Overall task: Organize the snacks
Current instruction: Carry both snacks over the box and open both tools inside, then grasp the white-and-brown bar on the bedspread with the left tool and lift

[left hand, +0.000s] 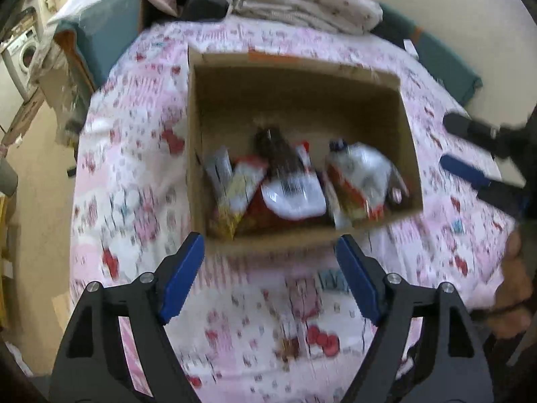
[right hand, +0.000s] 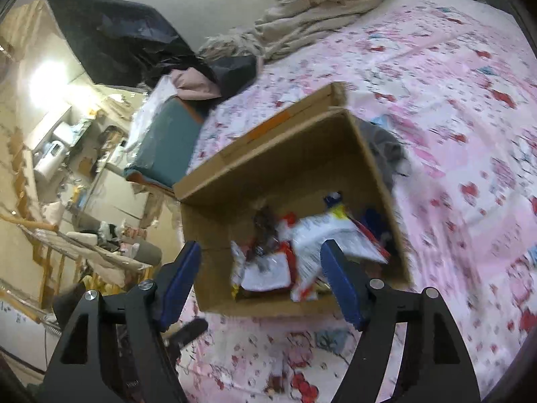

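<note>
Open box (left hand: 198,127) of snacks (left hand: 292,191) on bed (left hand: 134,168); left tool (left hand: 270,275) and right tool (right hand: 261,282) both apart, empty.

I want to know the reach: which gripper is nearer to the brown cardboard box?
Right. The right gripper overlaps the brown cardboard box; the left gripper hangs just before its near wall.

Snack packets (left hand: 292,188) lie in the box (left hand: 399,114) on the bed (left hand: 134,174).

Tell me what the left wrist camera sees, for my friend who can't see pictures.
An open brown cardboard box holding a blurry pile of snack packets sits on a pink patterned bedsheet. The left gripper hangs open and empty in front of the box.
</note>
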A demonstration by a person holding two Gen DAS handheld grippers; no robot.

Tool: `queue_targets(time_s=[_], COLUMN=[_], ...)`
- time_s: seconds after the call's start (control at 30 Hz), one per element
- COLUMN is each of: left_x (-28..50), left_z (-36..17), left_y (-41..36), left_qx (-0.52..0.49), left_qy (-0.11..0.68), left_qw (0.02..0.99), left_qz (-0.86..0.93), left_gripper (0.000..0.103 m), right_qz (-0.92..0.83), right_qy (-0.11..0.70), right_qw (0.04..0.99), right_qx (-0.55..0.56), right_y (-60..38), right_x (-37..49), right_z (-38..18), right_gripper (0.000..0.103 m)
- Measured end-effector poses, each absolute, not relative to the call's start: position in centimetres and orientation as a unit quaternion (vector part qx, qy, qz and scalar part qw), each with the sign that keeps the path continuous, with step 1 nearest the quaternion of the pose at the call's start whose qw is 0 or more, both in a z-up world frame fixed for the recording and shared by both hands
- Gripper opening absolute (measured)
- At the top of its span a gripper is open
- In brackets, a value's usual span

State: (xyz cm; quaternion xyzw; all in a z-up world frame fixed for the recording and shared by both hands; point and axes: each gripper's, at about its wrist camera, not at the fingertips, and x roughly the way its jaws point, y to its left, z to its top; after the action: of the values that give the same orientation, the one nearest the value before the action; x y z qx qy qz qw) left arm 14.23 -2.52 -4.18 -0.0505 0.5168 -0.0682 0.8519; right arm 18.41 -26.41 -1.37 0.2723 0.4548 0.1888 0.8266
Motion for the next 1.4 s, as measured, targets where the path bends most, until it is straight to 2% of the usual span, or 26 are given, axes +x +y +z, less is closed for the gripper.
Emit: queue_targets(time_s=[0.17, 0.23, 0.3, 0.43, 0.53, 0.6, 0.63, 0.83, 1.0, 1.2, 1.4], left_x=[11.0, 10.3, 10.2, 10.0, 10.0, 9.7, 9.6, 8.2, 7.6, 10.8, 16.8], left_z=[-8.6, -10.7, -12.8, -15.2, -16.1, -16.8, -17.0, -14.0, -5.9, 2.2, 4.0], left_y=[-4.6, -5.3, -6.4, -7.1, -7.7, -8.4, -8.7, -9.2, -9.1, -8.0, -6.0], left_qx=[-0.022, -0.001, 0.026, 0.03, 0.039, 0.055, 0.063, 0.065, 0.038, 0.021, -0.005], left_qy=[0.574, 0.595, 0.622, 0.642, 0.646, 0.653, 0.655, 0.633, 0.557, 0.447, 0.408], left_qw=[0.816, 0.802, 0.781, 0.765, 0.761, 0.754, 0.75, 0.767, 0.824, 0.89, 0.912], left_qz=[-0.06, -0.046, -0.047, -0.04, -0.043, -0.057, -0.062, -0.081, -0.102, -0.085, -0.04], left_gripper=[0.078, 0.078, 0.077, 0.069, 0.052, 0.031, 0.012, 0.013, 0.013, 0.013, 0.013], right_qz=[0.135, 0.115, 0.105, 0.107, 0.103, 0.104, 0.105, 0.114, 0.115, 0.117, 0.123], right_qy=[0.481, 0.484, 0.471, 0.465, 0.471, 0.468, 0.466, 0.466, 0.458, 0.455, 0.454], right_qw=[0.821, 0.823, 0.827, 0.818, 0.809, 0.81, 0.811, 0.809, 0.808, 0.808, 0.809], right_qx=[0.277, 0.275, 0.29, 0.321, 0.337, 0.337, 0.337, 0.341, 0.351, 0.355, 0.351], right_y=[-29.1, -30.1, -31.2, -32.6, -33.0, -33.1, -33.0, -32.6, -32.9, -32.9, -32.6], right_x=[15.5, 14.5, 13.2, 11.2, 11.0, 10.9, 11.0, 11.2, 11.1, 11.3, 11.3], right_z=[-2.4, -2.5, -2.5, -3.2, -4.0, -4.0, -4.0, -4.1, -3.8, -3.7, -3.7], right_gripper=[0.077, 0.08, 0.09, 0.092, 0.092, 0.092, 0.092, 0.092, 0.092, 0.092, 0.092])
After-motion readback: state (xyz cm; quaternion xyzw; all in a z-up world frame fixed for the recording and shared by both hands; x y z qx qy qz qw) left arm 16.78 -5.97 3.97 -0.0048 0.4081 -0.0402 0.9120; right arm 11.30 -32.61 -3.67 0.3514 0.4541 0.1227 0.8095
